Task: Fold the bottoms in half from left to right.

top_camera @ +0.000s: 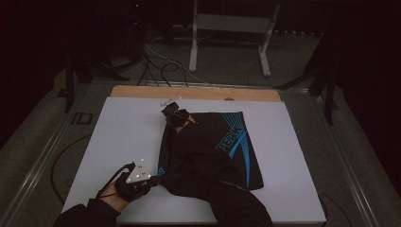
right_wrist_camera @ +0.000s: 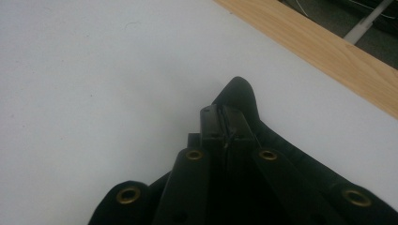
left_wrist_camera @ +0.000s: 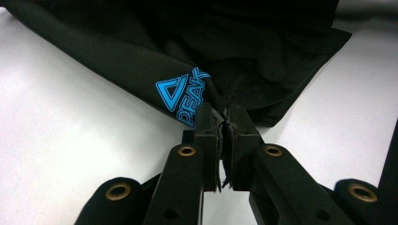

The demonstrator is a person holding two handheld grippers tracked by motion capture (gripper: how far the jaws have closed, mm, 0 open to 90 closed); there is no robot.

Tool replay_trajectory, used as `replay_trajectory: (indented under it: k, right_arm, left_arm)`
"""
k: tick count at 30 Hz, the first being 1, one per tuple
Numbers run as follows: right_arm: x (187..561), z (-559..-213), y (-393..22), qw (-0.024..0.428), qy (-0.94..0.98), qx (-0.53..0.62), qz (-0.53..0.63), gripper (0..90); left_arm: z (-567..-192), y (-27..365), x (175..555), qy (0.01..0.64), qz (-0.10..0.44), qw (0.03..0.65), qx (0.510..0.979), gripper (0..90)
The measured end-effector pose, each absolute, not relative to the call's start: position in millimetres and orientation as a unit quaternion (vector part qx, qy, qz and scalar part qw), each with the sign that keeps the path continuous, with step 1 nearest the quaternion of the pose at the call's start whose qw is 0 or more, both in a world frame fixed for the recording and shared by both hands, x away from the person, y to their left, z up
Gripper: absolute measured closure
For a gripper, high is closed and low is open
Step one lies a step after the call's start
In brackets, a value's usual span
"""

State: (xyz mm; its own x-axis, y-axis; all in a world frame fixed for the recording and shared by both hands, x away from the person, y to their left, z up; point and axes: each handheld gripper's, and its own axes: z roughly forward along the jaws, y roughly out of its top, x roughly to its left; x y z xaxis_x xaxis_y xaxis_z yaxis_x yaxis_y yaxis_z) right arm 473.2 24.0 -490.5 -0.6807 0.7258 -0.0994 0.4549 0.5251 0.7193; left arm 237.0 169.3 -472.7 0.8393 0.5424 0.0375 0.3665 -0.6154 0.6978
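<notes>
Shorts (top_camera: 213,146) pinched by closed jaws of left gripper (left_wrist_camera: 224,123) and right gripper (right_wrist_camera: 226,123).

Left claw (top_camera: 153,178): black body, grey three-cornered plate on top bearing white dots, black cable looping off behind. Right claw (top_camera: 173,112): black. Jaws of both: matte black bars with brass-ringed holes. Sleeves: black, both arms.

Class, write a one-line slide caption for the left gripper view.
Left tongs shut on the edge of black shorts lying on a white table.
</notes>
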Motion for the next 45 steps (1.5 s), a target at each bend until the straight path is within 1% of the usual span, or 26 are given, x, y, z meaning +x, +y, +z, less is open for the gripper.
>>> replay_trajectory:
  k: [25,29,45]
  right_arm:
    - [470.1,-469.0,-6.8,0.215,0.837,0.356,0.355,89.1]
    - [469.7,-465.9,-11.6,0.218,0.836,0.355,0.356,89.2]
    - [469.7,-455.6,-33.3,0.223,0.828,0.365,0.363,89.1]
  left_arm:
    - [-455.2,151.9,238.2,0.229,0.129,0.368,0.892,85.9]
    - [-453.2,149.7,240.0,0.228,0.119,0.372,0.892,85.9]
    - [-443.9,135.4,242.8,0.216,0.119,0.379,0.892,85.8]
